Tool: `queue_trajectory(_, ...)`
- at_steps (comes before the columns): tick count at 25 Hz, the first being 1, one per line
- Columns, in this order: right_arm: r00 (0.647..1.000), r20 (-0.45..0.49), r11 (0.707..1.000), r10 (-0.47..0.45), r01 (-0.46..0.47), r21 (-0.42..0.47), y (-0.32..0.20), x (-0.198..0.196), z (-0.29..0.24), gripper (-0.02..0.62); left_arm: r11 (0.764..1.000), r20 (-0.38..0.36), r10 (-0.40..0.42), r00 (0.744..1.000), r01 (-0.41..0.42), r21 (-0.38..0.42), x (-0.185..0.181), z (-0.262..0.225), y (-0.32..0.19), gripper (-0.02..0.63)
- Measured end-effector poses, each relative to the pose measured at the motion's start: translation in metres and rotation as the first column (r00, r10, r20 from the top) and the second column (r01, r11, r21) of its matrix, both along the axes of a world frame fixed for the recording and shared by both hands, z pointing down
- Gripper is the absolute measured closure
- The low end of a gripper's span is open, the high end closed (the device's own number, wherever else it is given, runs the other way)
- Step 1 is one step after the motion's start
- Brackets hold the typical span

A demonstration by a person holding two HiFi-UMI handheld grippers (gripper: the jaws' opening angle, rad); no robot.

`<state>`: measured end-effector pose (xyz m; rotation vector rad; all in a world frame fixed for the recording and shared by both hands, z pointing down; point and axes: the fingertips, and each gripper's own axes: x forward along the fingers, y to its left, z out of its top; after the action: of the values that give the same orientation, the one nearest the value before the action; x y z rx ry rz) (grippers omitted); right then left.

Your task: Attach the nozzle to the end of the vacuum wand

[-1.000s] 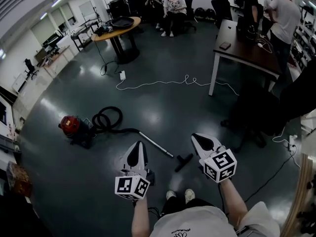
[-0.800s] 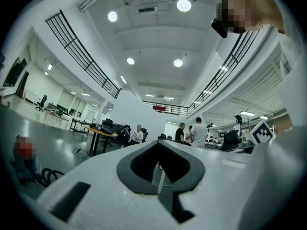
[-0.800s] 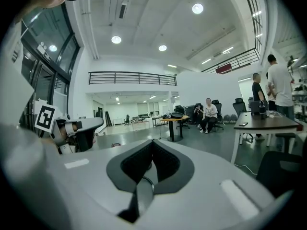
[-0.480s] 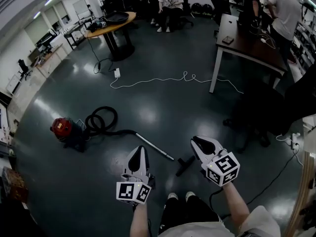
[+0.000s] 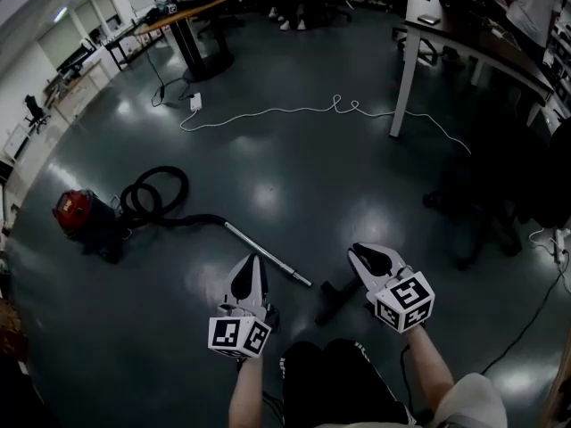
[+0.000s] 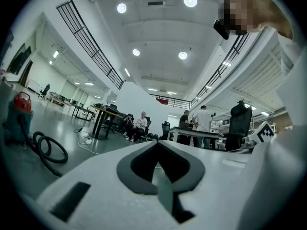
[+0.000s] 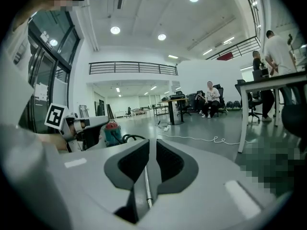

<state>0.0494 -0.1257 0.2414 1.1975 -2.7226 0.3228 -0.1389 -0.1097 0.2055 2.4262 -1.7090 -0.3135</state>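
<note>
The vacuum wand (image 5: pixel 265 251) lay on the dark floor (image 5: pixel 294 176), a bare metal tube running diagonally from the black hose (image 5: pixel 153 196) toward the person's feet. The hose coiled back to a red vacuum cleaner (image 5: pixel 75 212) at the left. The nozzle (image 5: pixel 329 302), a short black piece, lay on the floor just beyond the wand's free end, apart from it and not attached.

The left hand-held gripper (image 5: pixel 252 263) hung above the floor just beside the wand's lower stretch, its jaws pressed together with nothing between them. The right hand-held gripper (image 5: pixel 357 251) hung just right of the nozzle, clear of it. Its jaws had just been opening and stood slightly spread, pinching nothing. In the right gripper view a thin metal rod showed through the slit, probably the wand on the floor beyond.

Farther off, a white cable (image 5: pixel 312 110) snaked across the floor. A dark tabletop (image 5: pixel 486 43) stood at the upper right and a round tabletop (image 5: pixel 192 0) at the upper left.
</note>
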Motion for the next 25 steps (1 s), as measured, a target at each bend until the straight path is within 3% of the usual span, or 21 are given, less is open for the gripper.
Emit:
queue_trajectory(7, 0.997, -0.045, 0.998, -0.062, 0.061, -0.029, -0.032, -0.007, 0.249, 0.511, 1.0, 0.061, 0.008, 0.998, -0.008, -0.005, -0.01, 0.244, -0.036, 0.604)
queue_trajectory(12, 0.99, -0.091, 0.982, -0.112, 0.097, -0.163, -0.006, -0.005, 0.376, 0.481, 0.996, 0.025, -0.015, 1.0, 0.017, -0.087, -0.008, 0.353, -0.024, 0.604)
queue_trajectory(15, 0.976, -0.127, 0.954, -0.176, 0.138, -0.267, 0.01, -0.013, 0.43, 0.421, 0.986, 0.047, -0.013, 0.999, 0.021, -0.167, -0.006, 0.407, -0.016, 0.604)
queue_trajectory(19, 0.943, -0.199, 0.918, -0.266, 0.185, -0.351, 0.016, -0.027, 0.479, 0.395, 0.954, -0.071, -0.025, 0.997, 0.003, -0.299, -0.009, 0.471, -0.023, 0.594)
queue_trajectory(20, 0.932, -0.227, 0.913, -0.284, 0.191, -0.36, 0.015, -0.029, 0.488, 0.391, 0.946, -0.116, -0.024, 0.993, -0.015, -0.325, -0.009, 0.483, -0.026, 0.503)
queue_trajectory(21, 0.918, -0.257, 0.909, -0.301, 0.196, -0.368, 0.012, -0.031, 0.497, 0.39, 0.938, -0.157, -0.024, 0.987, -0.033, -0.346, -0.009, 0.493, -0.031, 0.467)
queue_trajectory(25, 0.851, -0.372, 0.9, -0.37, 0.23, -0.371, 0.001, -0.044, 0.523, 0.398, 0.904, -0.245, -0.017, 0.969, -0.09, -0.418, -0.009, 0.525, -0.051, 0.403)
